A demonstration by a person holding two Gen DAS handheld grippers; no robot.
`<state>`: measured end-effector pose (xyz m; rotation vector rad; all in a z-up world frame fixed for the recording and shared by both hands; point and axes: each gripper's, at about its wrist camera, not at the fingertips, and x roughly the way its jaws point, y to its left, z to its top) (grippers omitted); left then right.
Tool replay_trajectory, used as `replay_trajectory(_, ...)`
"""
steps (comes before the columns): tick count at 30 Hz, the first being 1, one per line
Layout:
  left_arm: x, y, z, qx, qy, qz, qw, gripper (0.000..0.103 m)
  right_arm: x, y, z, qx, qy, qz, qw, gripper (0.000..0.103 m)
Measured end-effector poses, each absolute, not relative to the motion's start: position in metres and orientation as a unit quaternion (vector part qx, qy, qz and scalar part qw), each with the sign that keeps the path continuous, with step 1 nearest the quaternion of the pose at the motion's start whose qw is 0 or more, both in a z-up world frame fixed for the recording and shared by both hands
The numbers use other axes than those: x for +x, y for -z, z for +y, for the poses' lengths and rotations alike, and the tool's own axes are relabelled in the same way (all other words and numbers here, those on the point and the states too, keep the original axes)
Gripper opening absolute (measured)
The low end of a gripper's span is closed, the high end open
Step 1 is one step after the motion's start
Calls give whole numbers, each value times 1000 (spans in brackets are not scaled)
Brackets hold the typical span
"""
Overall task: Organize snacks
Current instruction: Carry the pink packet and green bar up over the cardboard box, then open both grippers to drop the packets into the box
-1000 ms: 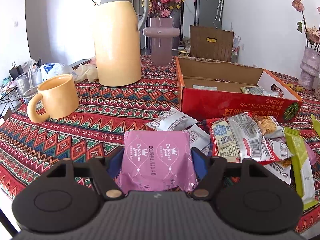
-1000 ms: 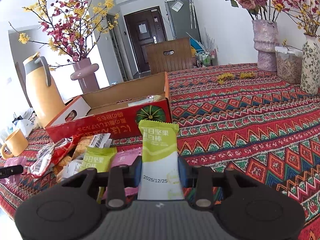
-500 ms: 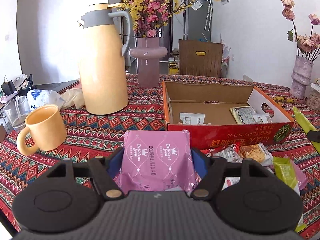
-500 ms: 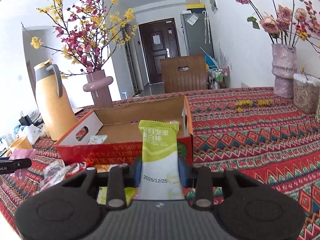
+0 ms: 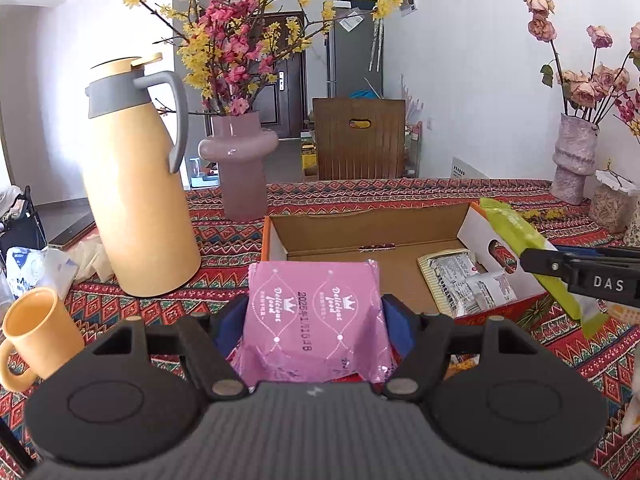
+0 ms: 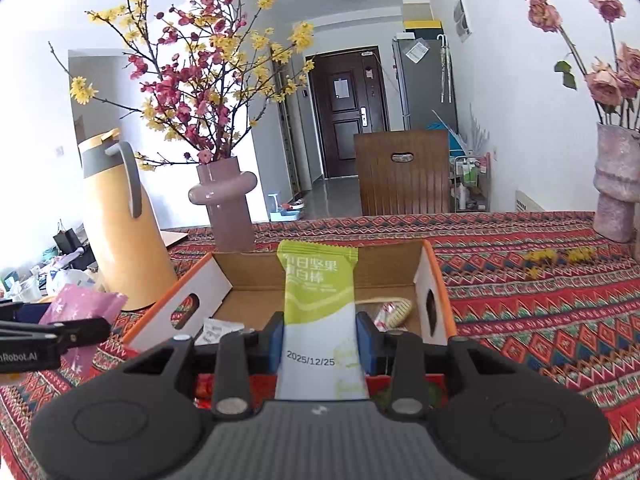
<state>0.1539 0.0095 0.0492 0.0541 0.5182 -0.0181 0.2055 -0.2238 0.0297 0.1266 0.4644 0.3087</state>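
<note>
My left gripper [image 5: 314, 316] is shut on a pink snack packet [image 5: 314, 308], held just before the near wall of the open red cardboard box [image 5: 500, 232]. My right gripper [image 6: 320, 336] is shut on a green and white snack bar [image 6: 320, 300], raised over the box [image 6: 200, 280] near its front edge. Inside the box lie a few silver and white packets [image 5: 460, 276]. From the left wrist view the green bar [image 5: 516, 236] and the right gripper's finger [image 5: 576, 270] hang over the box's right end. The pink packet [image 6: 82, 308] shows at the left in the right wrist view.
A tall yellow thermos jug [image 5: 136, 192], a pink vase with blossom branches [image 5: 240, 168] and a yellow mug [image 5: 36, 332] stand left of the box on the patterned tablecloth [image 6: 540, 300]. A second vase [image 5: 572, 160] stands far right. A wooden chair [image 5: 360, 136] is behind the table.
Both grippers rose and moved forward toward the box, each keeping its packet. The loose snack pile dropped out of sight below; the box interior came into view.
</note>
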Motion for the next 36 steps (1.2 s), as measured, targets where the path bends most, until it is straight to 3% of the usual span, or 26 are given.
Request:
replay_trajectory(22,253,-16,-3,14,-12,318,948,73,310,2,-174,45,-152,309,938,37)
replay_trajectory(27,254,-13,-1,11,-12,314,949,80,312,5,-178,54,-153,312,936,39)
replay_trajectory(30,250,-18,-1,7,-7,303,953,83,308,2,-183,60,-153,305,938,49)
replay_trajectory(35,242,-25,3,5,-15,285,958,101,294,-5,-195,71,-151,287,943,83)
replay_trajectory(36,240,-26,4,4,-16,282,959,101,291,-7,-197,72,-149,283,945,85)
